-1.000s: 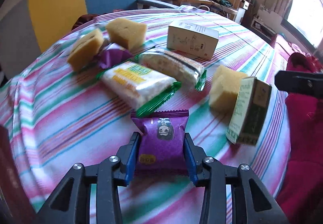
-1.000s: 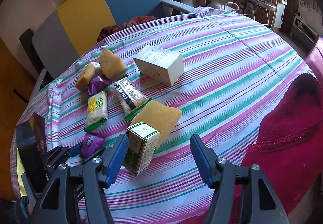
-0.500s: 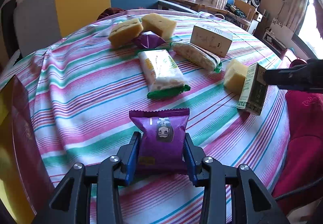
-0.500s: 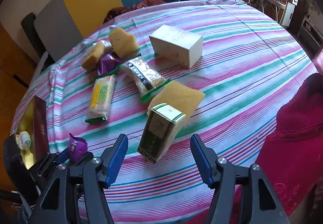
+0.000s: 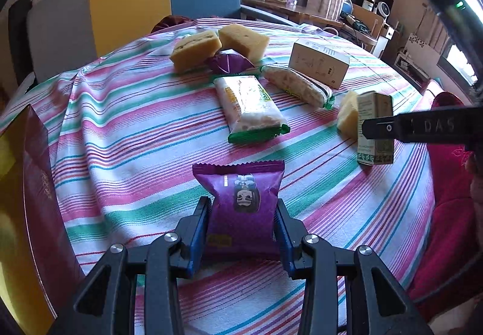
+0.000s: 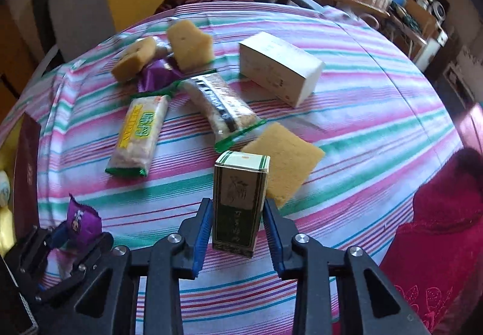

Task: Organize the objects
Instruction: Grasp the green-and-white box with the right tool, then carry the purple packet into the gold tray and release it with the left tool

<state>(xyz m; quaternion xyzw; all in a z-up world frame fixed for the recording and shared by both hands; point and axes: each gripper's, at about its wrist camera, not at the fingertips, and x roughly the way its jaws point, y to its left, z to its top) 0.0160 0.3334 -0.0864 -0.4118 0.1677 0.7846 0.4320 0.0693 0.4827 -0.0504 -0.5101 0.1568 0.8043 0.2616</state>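
Left gripper (image 5: 241,236) clamping purple snack packet (image 5: 241,208), right gripper (image 6: 237,229) clamping green carton (image 6: 238,202), sponge (image 6: 286,162) partly hidden behind it

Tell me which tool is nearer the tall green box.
Right. The right tool is shut on the tall green box; the left tool, off to its side, grips a purple snack packet.

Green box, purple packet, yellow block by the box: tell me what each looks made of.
Green box: looks like printed cardboard, matte, with sharp folded edges and a flap top.
Purple packet: seems plastic film or foil, glossy, with a crimped serrated seal.
Yellow block: probably foam sponge, with a matte, porous-looking surface; it could also be cake.
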